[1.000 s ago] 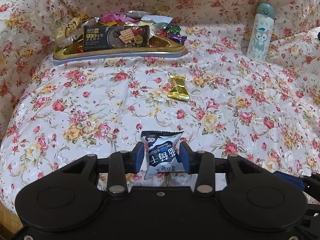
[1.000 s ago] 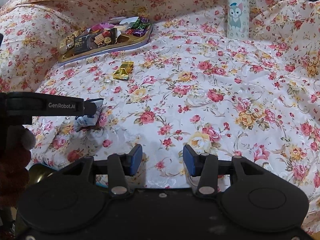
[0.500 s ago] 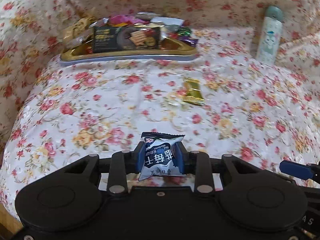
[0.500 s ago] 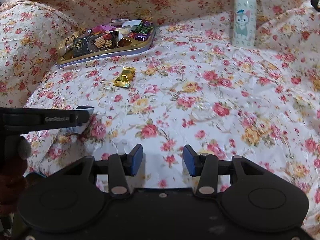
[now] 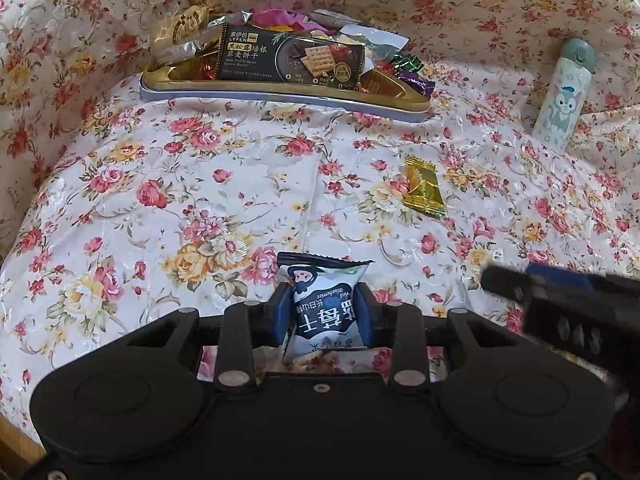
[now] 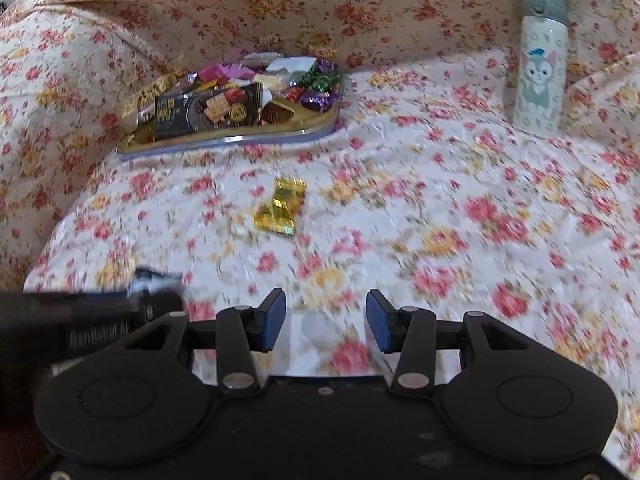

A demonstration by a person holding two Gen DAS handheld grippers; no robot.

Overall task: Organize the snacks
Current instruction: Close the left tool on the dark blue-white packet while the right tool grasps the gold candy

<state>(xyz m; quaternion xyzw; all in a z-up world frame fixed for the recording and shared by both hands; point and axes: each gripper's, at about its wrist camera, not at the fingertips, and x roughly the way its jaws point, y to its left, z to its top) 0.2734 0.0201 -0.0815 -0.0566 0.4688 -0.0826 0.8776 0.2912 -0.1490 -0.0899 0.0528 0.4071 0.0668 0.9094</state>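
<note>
A blue-and-white snack packet (image 5: 323, 307) printed with a cartoon face and large Chinese characters sits low in the centre of the left wrist view, upright but with its print upside down, pinched at its sides between the blue pads of the left gripper (image 5: 323, 316). A gold-wrapped candy (image 5: 422, 185) lies flat on the floral cloth, right of centre and well apart from the packet. In the upper middle of the frame a shallow gold tray (image 5: 256, 89) with a silver rim holds a heap of snacks: a dark cracker packet (image 5: 289, 58) leaning across the front, a gold-patterned pastry pack (image 5: 178, 32) at its left end, and green, purple and pink foil candies (image 5: 404, 68) toward the right.
</note>
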